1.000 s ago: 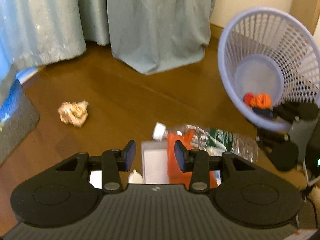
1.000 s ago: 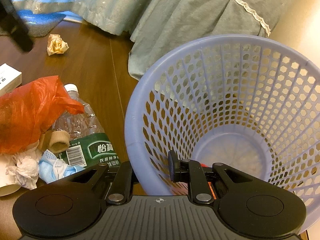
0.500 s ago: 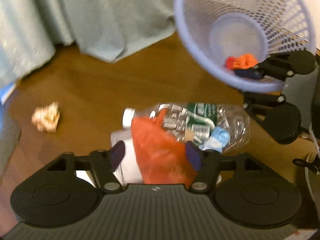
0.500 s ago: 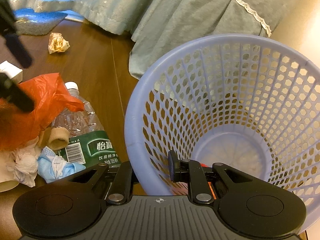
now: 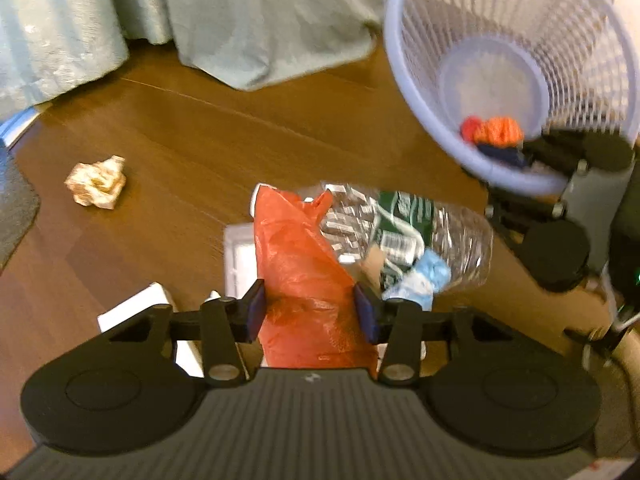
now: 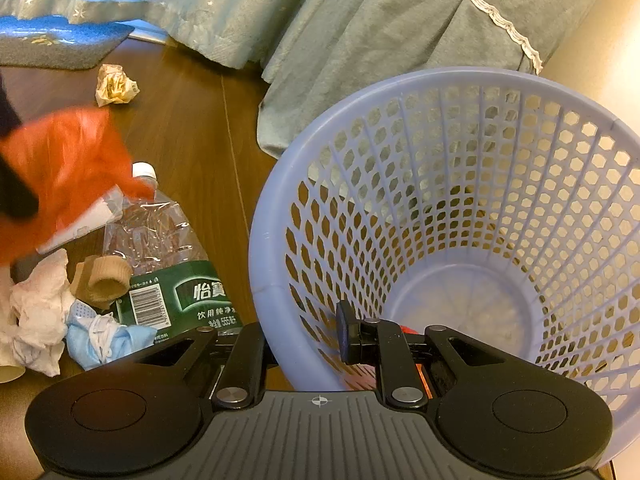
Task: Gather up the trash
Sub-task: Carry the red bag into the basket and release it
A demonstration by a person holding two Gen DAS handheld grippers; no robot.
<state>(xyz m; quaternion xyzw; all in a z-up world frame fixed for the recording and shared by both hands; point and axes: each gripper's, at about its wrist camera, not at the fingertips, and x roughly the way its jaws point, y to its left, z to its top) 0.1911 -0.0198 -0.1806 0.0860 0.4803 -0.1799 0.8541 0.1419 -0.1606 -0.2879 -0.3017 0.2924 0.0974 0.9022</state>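
Observation:
An orange plastic bag (image 5: 300, 264) stands between the pads of my left gripper (image 5: 310, 312), whose jaws are closing and press on both its sides. In the right wrist view the orange bag (image 6: 68, 168) is a blurred shape lifted above the trash pile. My right gripper (image 6: 304, 336) is shut on the wall of the tilted lavender basket (image 6: 280, 216), one finger outside and one inside. The basket (image 5: 416, 80) holds small orange items (image 5: 496, 130). A crushed clear bottle (image 5: 404, 224) with a green label lies beside the bag.
On the wooden floor lie a crumpled paper ball (image 5: 96, 186), a white box (image 5: 240, 256), a blue face mask (image 6: 104, 336), white tissue (image 6: 40, 308) and a tan roll (image 6: 104, 280). Teal curtains (image 5: 260, 20) hang behind. A grey mat (image 5: 16, 212) lies at the left.
My left gripper opened wide, came around the orange bag and closed on it. The bag has risen off the pile. The right gripper and basket have not moved.

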